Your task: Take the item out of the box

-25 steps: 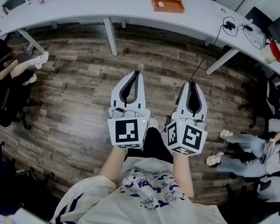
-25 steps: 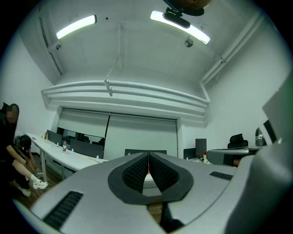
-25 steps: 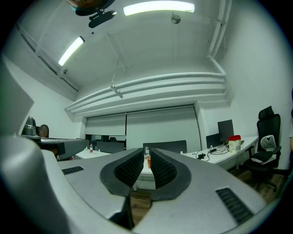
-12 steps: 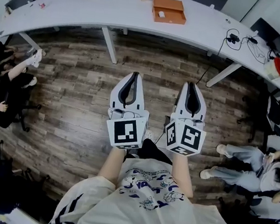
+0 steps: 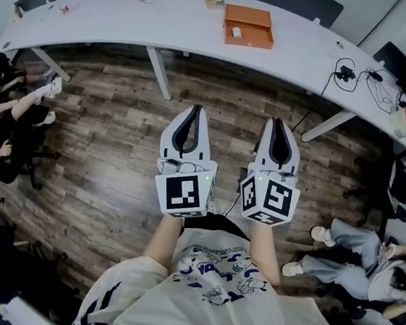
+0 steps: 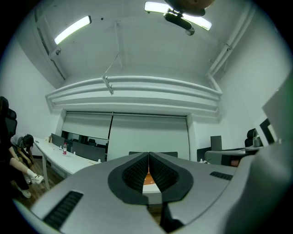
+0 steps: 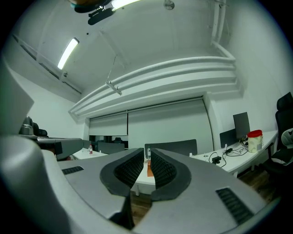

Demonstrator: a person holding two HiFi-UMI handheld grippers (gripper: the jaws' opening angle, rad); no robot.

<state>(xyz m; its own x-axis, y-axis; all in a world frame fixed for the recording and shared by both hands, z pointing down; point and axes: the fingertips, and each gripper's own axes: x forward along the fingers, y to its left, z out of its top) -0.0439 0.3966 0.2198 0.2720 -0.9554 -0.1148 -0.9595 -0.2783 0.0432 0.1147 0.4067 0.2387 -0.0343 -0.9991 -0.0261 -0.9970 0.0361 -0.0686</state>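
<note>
One orange box lies open on the far side of the white table, with a small pale item inside, well apart from either gripper. Side by side over the floor, the left gripper and right gripper point level toward the table, likely for the approach. Both pairs of jaws are together and hold nothing.

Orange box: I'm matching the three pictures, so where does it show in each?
Head view: orange box at top centre, on the white table.
Left gripper view: an orange sliver low centre.
Right gripper view: an orange sliver low centre.
Shared landmark: the white table under it.
</note>
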